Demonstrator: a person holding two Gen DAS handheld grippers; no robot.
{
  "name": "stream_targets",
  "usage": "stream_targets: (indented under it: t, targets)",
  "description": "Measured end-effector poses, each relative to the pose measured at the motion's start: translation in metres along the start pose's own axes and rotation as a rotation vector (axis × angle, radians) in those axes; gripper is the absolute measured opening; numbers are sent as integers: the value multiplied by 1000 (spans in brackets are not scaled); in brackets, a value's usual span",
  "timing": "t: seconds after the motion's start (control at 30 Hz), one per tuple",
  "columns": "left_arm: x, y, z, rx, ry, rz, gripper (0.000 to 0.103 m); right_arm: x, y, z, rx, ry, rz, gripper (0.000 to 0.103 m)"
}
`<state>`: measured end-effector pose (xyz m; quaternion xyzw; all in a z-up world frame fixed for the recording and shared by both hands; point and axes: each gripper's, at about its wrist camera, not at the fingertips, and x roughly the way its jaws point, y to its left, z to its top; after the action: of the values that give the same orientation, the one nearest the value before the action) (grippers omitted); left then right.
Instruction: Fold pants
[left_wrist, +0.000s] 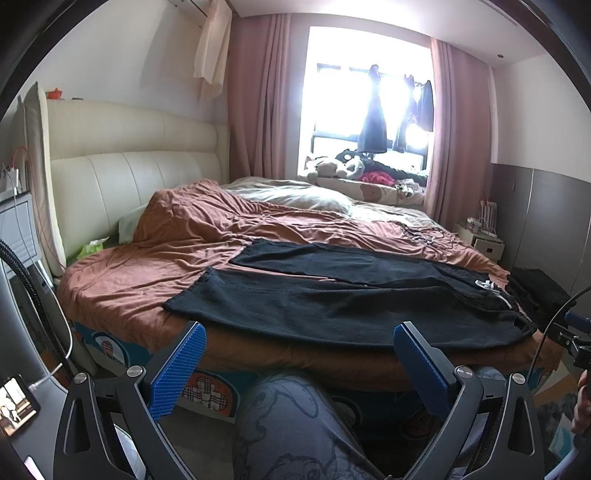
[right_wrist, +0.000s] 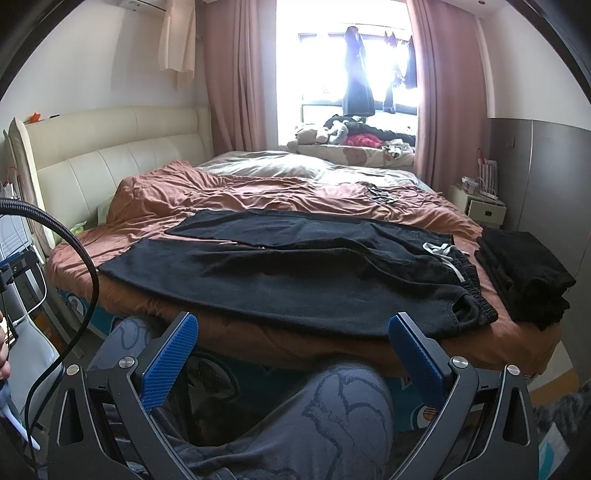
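**Black pants spread flat on the bed, both grippers open and empty**

The black pants (left_wrist: 332, 295) (right_wrist: 295, 269) lie unfolded across the near part of the bed, lengthwise from left to right. The waistband, with its white drawstring (left_wrist: 487, 285) (right_wrist: 441, 251), is at the right end; the two legs run out to the left and part slightly, so a narrow wedge of bedding shows between them. The nearer leg reaches the front edge of the mattress and hangs a little over it.

Just beside the waistband, on the right corner of the bed, sits a stack of folded dark clothes (left_wrist: 535, 291) (right_wrist: 524, 273), close to the pants but apart from them.

Under the pants is a rumpled rust-coloured bedspread (left_wrist: 166, 258) (right_wrist: 221, 192), with a pale pillow (left_wrist: 295, 195) (right_wrist: 273, 166) farther back and a cream padded headboard (left_wrist: 129, 166) (right_wrist: 110, 155) at the left. Beyond the bed, a bright window (left_wrist: 365, 92) (right_wrist: 343, 66) is framed by pink curtains, with dark garments hanging in it and soft toys on the sill.

The left gripper (left_wrist: 299, 363) is held low in front of the bed edge, its blue-padded fingers spread wide with nothing between them. The right gripper (right_wrist: 293, 354) is likewise spread wide and empty, just short of the mattress near the waistband end. Below both, the person's knees (left_wrist: 295, 417) (right_wrist: 332, 413) in grey patterned trousers show.
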<state>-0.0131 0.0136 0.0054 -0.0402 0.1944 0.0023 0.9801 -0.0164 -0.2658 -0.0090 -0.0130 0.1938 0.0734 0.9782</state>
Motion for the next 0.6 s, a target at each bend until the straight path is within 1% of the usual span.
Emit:
stream_targets:
  t: [0.6]
  targets:
    - [-1, 2, -2, 2, 1, -6, 103, -1, -5, -3, 15, -6, 1, 103]
